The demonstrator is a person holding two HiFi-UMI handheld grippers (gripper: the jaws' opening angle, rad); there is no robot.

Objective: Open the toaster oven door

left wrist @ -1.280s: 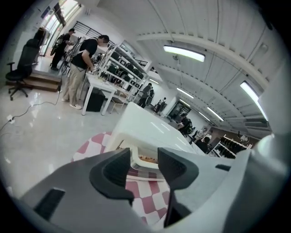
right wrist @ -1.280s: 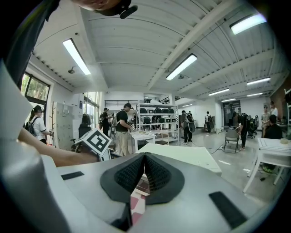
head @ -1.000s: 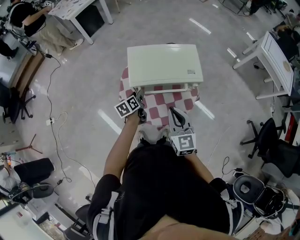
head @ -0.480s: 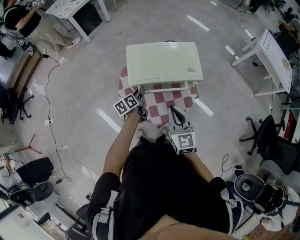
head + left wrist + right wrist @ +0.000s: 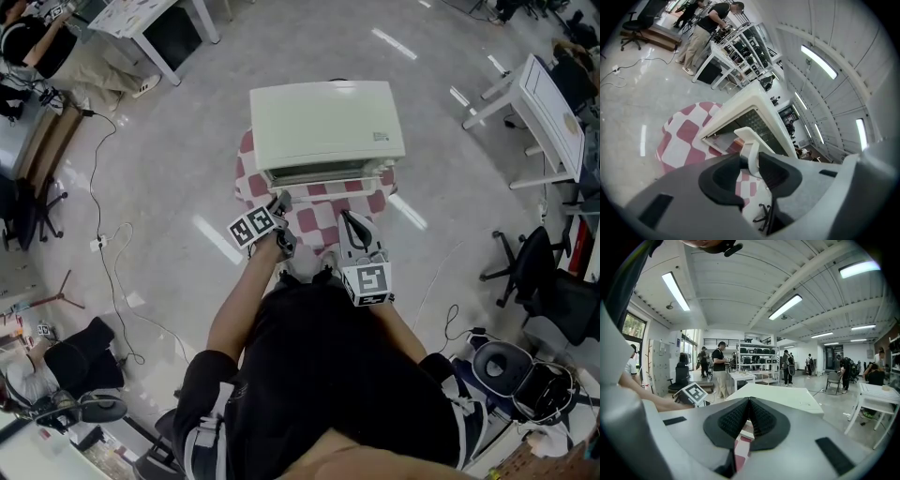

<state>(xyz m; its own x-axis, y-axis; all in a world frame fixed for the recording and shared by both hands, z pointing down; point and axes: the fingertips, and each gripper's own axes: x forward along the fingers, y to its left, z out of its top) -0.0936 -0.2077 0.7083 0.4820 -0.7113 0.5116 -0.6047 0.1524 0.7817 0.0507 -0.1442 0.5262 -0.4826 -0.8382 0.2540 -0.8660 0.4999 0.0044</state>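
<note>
While the L gripper (image 5: pixel 750 158) is closing its jaws on the door handle (image 5: pixel 749 139) of the toaster oven (image 5: pixel 328 122), w/ pads looking in contact on both sides, the R gripper (image 5: pixel 749 401) is hovering nearby over the red-white checked cloth (image 5: pixel 319 220), jaws fully together, holding nothing. Oven is sitting on that cloth, door facing the person.

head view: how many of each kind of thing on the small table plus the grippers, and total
toaster oven: 1
checkered cloth: 1
grippers: 2 (left gripper, jaws closing on the oven's door handle; right gripper, shut and empty)
total: 4
</note>
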